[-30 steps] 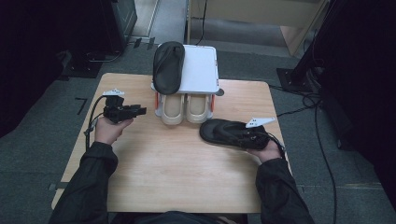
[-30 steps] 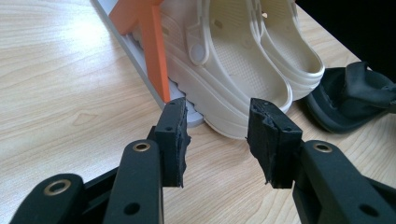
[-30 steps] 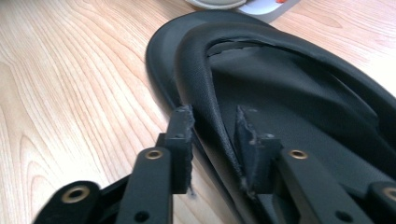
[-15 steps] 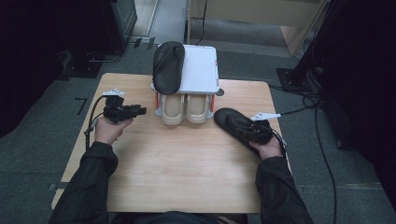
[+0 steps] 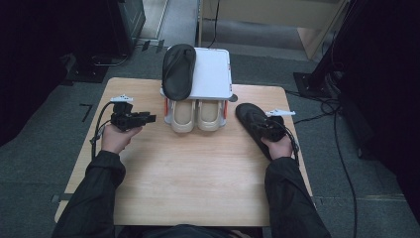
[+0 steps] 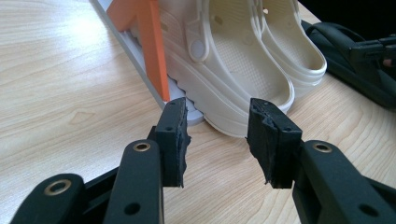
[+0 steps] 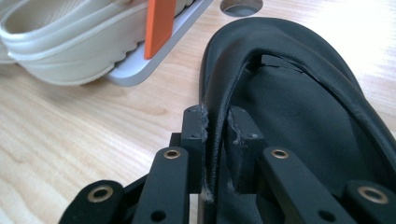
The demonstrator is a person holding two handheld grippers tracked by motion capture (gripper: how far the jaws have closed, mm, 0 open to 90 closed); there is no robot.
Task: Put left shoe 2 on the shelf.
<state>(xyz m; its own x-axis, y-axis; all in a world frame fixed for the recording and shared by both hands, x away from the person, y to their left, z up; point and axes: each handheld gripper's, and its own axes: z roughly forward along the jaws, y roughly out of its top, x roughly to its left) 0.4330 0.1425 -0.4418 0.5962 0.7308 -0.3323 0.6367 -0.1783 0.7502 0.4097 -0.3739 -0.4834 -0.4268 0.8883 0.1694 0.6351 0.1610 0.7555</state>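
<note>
The right tool is clenched on the raised edge of a black slipper, one jaw outside the rim and one inside against the lining; the right gripper view shows the pads pinching that thin wall. Its jaws have just been opening a little, with the slipper's rim between them and the pads in contact with it. The slipper lies on the wooden surface, at the right side, just beside the white shoe rack and apart from it. Its long axis runs diagonally in the high view: the end farther from the person points up and to the left, toward the rack, while the near end lies at the person's right hand. The sole is down and the opening faces up.

The left tool is released, its jaws well apart with nothing between them, hovering over the surface at the left of the rack. It points toward the pair of cream clogs on the rack's lower level, beside an orange upright, and touches none of these. The left tool lies level in the person's left hand.

A second black slipper lies on top of the rack, its long axis running away from the person.
</note>
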